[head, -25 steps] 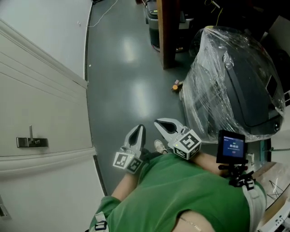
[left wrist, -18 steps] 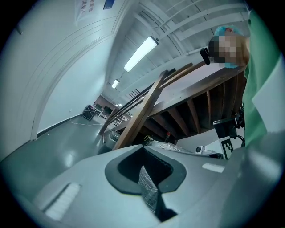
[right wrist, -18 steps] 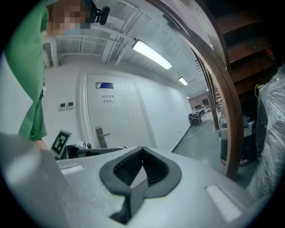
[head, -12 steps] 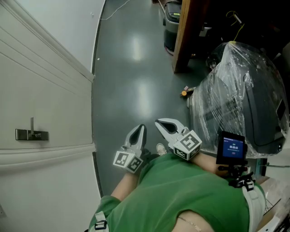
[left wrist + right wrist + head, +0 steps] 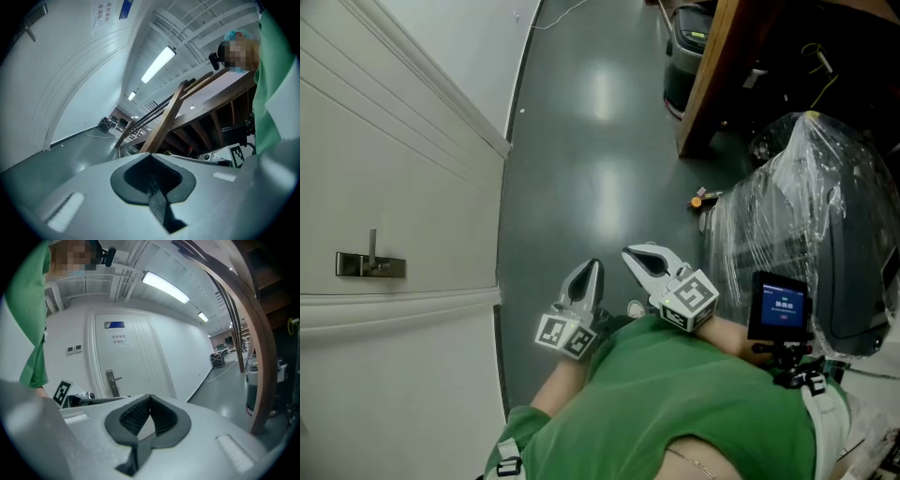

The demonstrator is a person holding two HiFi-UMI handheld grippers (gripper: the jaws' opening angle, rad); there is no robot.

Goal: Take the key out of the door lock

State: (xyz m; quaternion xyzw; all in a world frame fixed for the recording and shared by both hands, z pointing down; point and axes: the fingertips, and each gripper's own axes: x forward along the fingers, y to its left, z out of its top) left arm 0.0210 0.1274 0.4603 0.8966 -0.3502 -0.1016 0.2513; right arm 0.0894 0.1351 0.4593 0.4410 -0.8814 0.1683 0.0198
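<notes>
At 9 o'clock from both grippers in the head view, and well apart from them, the lock plate (image 5: 369, 266) sits on the white door (image 5: 403, 178). No key can be made out there. The left gripper (image 5: 589, 270) is nearer. It and the right gripper (image 5: 636, 257) have their jaws together, empty, pointing toward 12 o'clock.

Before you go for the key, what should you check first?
1. Handle in sight: ok.
2. Can see the key: cannot tell, too small.
3. Left gripper empty: ok, fingers shut on nothing.
4. Right gripper empty: ok, also shut.
5. Fingers open for the key: not ok.
6. Grippers at the door: not ok, both are by the person's body.
</notes>
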